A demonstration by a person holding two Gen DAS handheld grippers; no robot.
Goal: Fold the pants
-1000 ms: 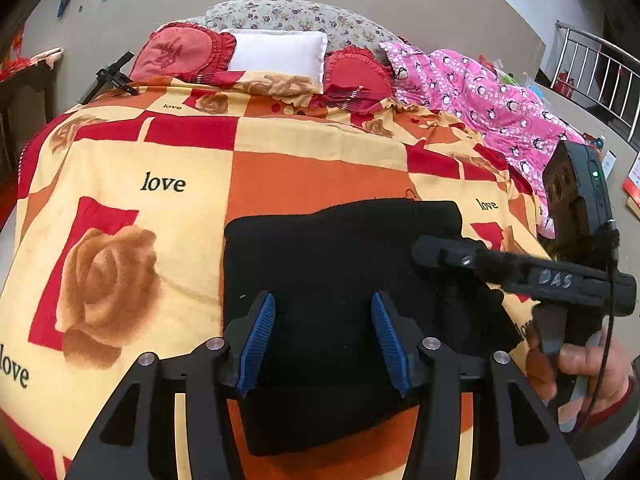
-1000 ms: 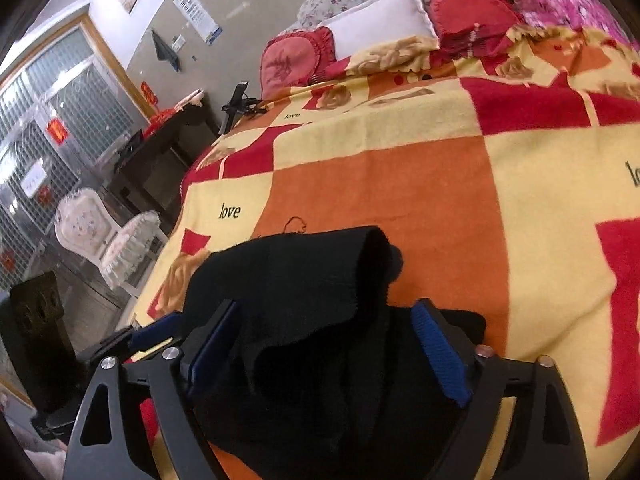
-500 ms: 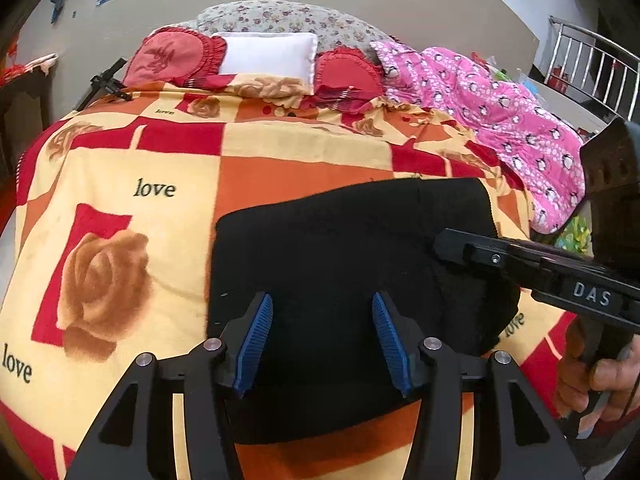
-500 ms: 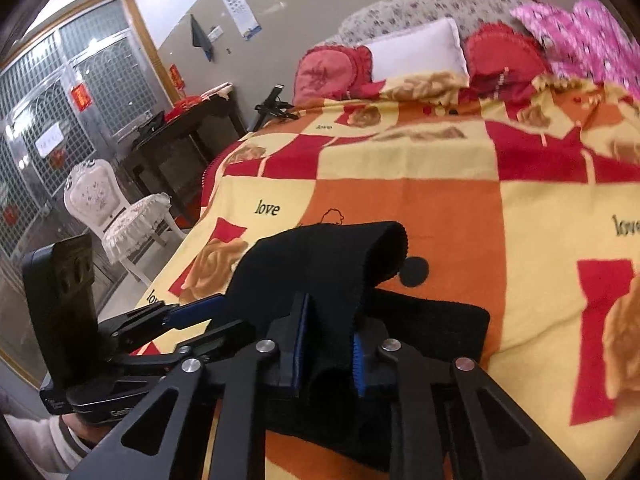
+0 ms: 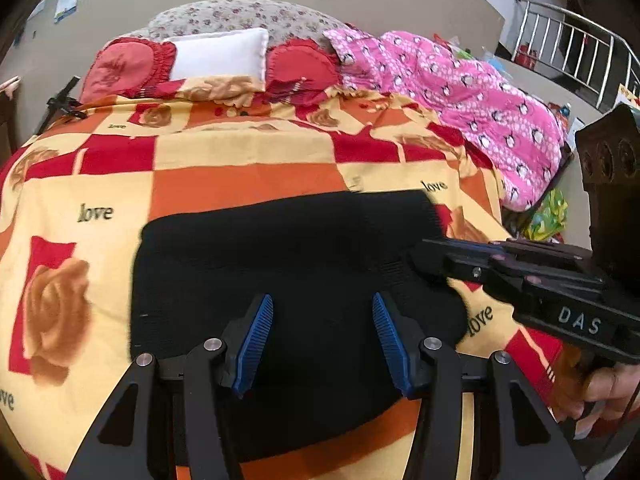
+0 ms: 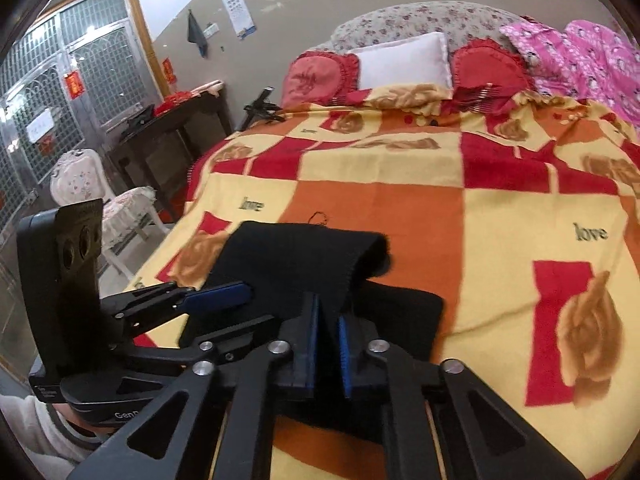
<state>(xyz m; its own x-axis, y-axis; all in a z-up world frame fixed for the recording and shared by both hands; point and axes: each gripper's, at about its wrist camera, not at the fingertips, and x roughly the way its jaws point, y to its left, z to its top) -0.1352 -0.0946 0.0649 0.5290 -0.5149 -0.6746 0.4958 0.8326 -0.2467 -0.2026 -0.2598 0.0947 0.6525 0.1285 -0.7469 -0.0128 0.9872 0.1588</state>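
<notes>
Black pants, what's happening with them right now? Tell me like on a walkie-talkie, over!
Left gripper open, above the black pants. Right gripper shut on a lifted fold of them. Pants lie on the blanket. Nothing in the way.

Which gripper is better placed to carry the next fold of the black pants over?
Right. The right gripper is shut on a raised edge of the black pants, so it can likely carry the fold. The left gripper hangs open above the cloth, gripping nothing.
</notes>
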